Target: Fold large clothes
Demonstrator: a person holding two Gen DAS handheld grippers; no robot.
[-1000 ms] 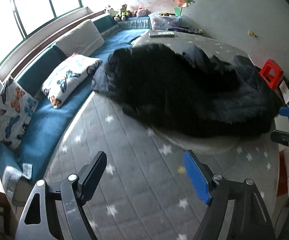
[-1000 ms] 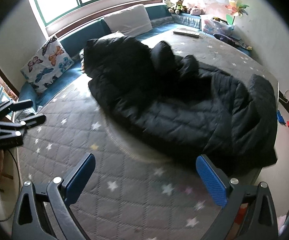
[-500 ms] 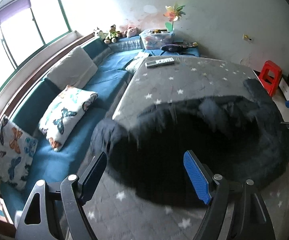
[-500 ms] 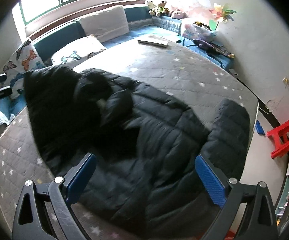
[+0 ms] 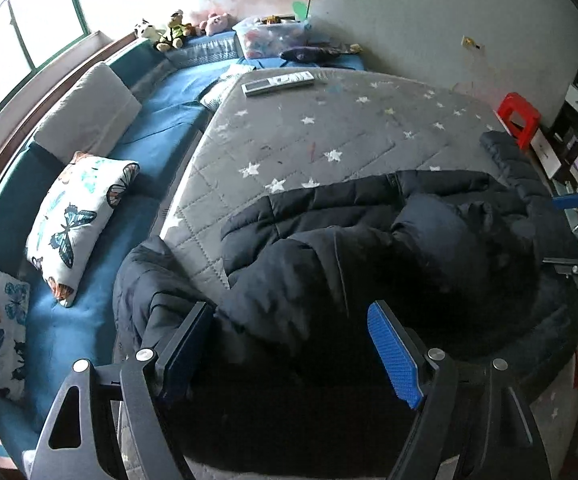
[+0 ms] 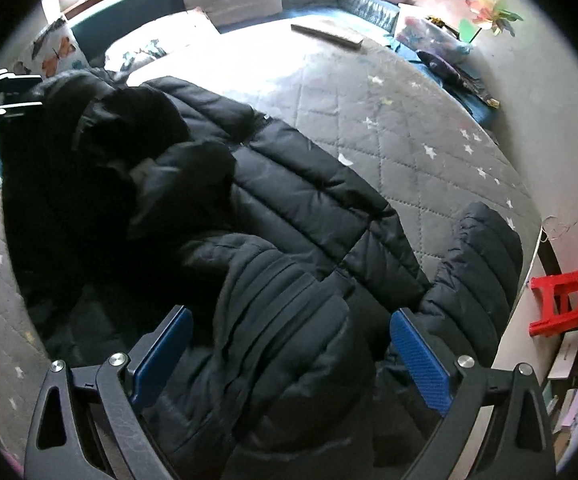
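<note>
**Both grippers poised wide over a rumpled puffer jacket**

A large black quilted jacket (image 5: 369, 248) lies in a loose heap on the grey star-patterned bed (image 5: 329, 120), filling the near half of the mattress and leaving the far half bare. That bare stretch matters: it gives room to spread or turn the jacket before any fold is made. One sleeve (image 5: 145, 284) hangs off the bed's edge toward the blue bench seat (image 5: 161, 120), and another (image 6: 481, 264) lies near the opposite edge, on the side of the red stool (image 6: 561, 300). With the sleeves flung outward and the body bunched in ridges, the garment looks unfolded so far, and I judge the task to be at its start.

The left gripper (image 5: 289, 344) hovers over the jacket's near edge, its jaws spread wide with nothing between them but dark fabric below; it grips nothing. The right gripper (image 6: 293, 352) is likewise fully spread, with a puffed fold of the jacket rising between its blue pads (image 6: 421, 364), though the pads do not appear to press on it. Each gripper sits toward its own side of the garment, which suits a two-handed pinch of the near hem or shoulders so the bulky coat can be lifted evenly.

A remote control (image 5: 277, 82) rests at the far edge of the bed, well apart from the jacket. The padding is thick and slippery-looking, so a shallow pinch may slide off.
</note>
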